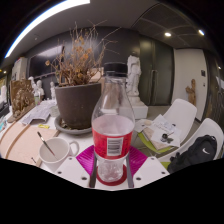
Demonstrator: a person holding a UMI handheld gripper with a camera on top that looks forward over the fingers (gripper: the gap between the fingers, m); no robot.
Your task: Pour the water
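My claw sits at six o'clock, and its two magenta pads are drawn in against the lower sides of a clear plastic water bottle, one on either flank, so I have the bottle clamped between them. The bottle stands upright, with a red label around its lower half and a pale cap at twelve o'clock; I cannot tell how much water it holds.

Close at ten o'clock from the bottle is a dark flowerpot of dry brown stalks on a saucer, its wall just beside the bottle's shoulder, so there is little room on that side. At eight o'clock a white mug with a spoon or stick leaning in it stands near my left finger, apart from the bottle. At three to four o'clock lie loose papers and a white chair back, and at four o'clock a dark bag or cloth lies near the table's edge. The freest room is straight up, over the cap.

The white table is cluttered at nine o'clock with small things I cannot make out. Beyond is an office room with a long ceiling light at eleven o'clock and dark panels at one o'clock.
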